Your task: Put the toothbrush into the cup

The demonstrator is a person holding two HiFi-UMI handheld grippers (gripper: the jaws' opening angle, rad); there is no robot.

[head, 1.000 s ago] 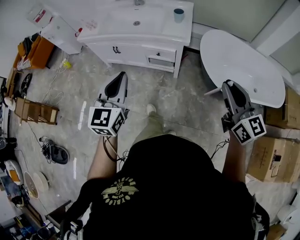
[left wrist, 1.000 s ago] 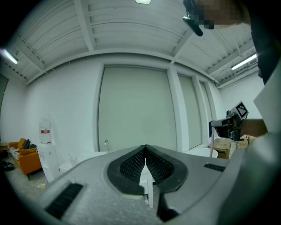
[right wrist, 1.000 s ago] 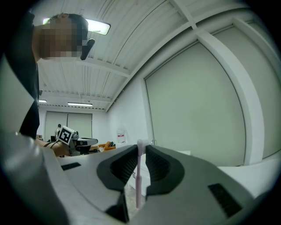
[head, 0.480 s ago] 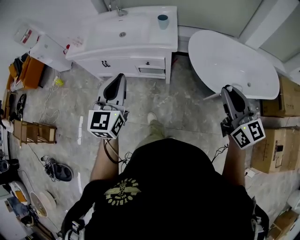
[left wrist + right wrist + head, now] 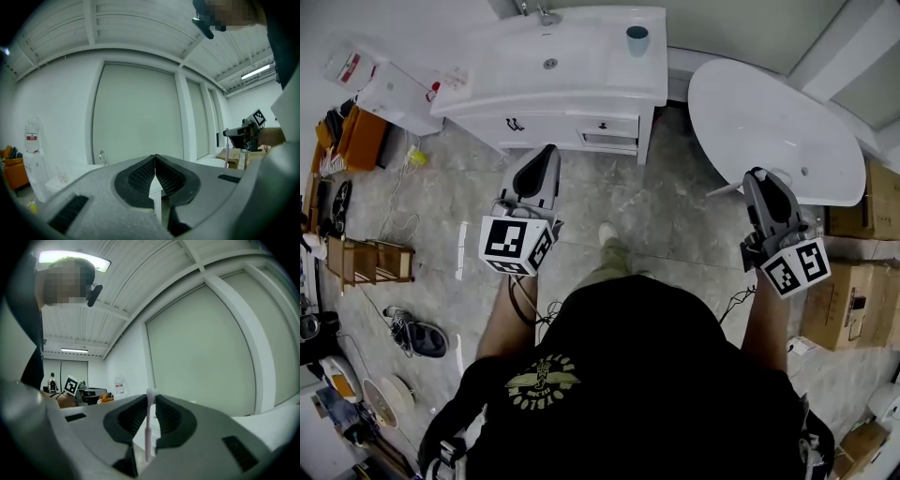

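We are holding the toothbrush [image 5: 148, 427] pinched upright in the right gripper [image 5: 150, 398]. The left gripper [image 5: 154, 161] is closed on nothing. The cup [image 5: 637, 40] is standing on the vanity [image 5: 581, 80], well apart. Pickup looks done; approach and insertion are remaining.

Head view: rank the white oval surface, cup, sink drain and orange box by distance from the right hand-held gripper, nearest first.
From the right hand-held gripper:
1. White oval surface, directly ahead of its tip.
2. Cup, on the right corner of the vanity.
3. Sink drain, left of the cup.
4. Orange box, far left.
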